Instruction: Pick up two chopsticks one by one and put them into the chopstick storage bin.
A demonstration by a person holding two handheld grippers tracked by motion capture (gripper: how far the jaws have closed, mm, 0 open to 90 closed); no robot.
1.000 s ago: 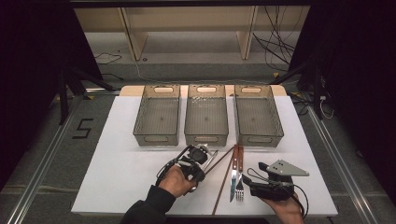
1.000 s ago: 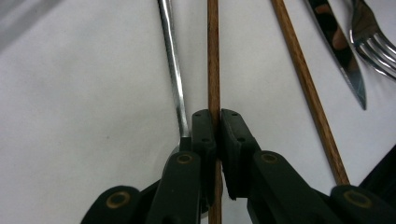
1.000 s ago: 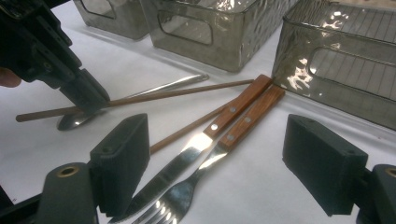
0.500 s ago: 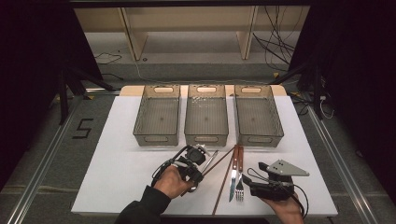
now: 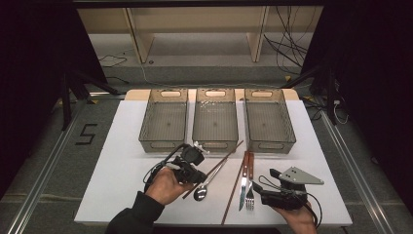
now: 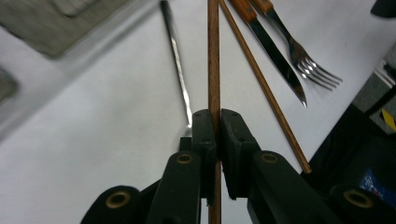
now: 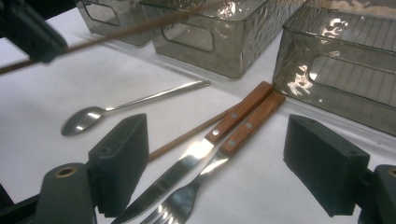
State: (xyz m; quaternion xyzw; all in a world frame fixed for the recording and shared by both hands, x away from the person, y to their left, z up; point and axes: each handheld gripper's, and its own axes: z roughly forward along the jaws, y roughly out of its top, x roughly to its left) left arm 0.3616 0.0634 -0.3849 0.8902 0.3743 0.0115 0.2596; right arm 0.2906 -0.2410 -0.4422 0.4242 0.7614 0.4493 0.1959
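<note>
**Chopstick pinched, one end free**

On the white table (image 5: 117, 161), seen from above, the left gripper (image 5: 194, 163) pinches a chopstick (image 5: 224, 155) before three bins (image 5: 215, 118); dark room, cabled floor.

Left gripper view: jaws pressed on the stick (image 6: 213, 70); so thin a grip could let it pivot or slip.

Right gripper view: the right gripper (image 7: 233, 172) is spread over knife (image 7: 205, 154) and fork (image 7: 219, 161).

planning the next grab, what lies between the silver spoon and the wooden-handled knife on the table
In the high view, a second brown wooden chopstick lies on the white table between the silver spoon and the wooden-handled knife.
</note>
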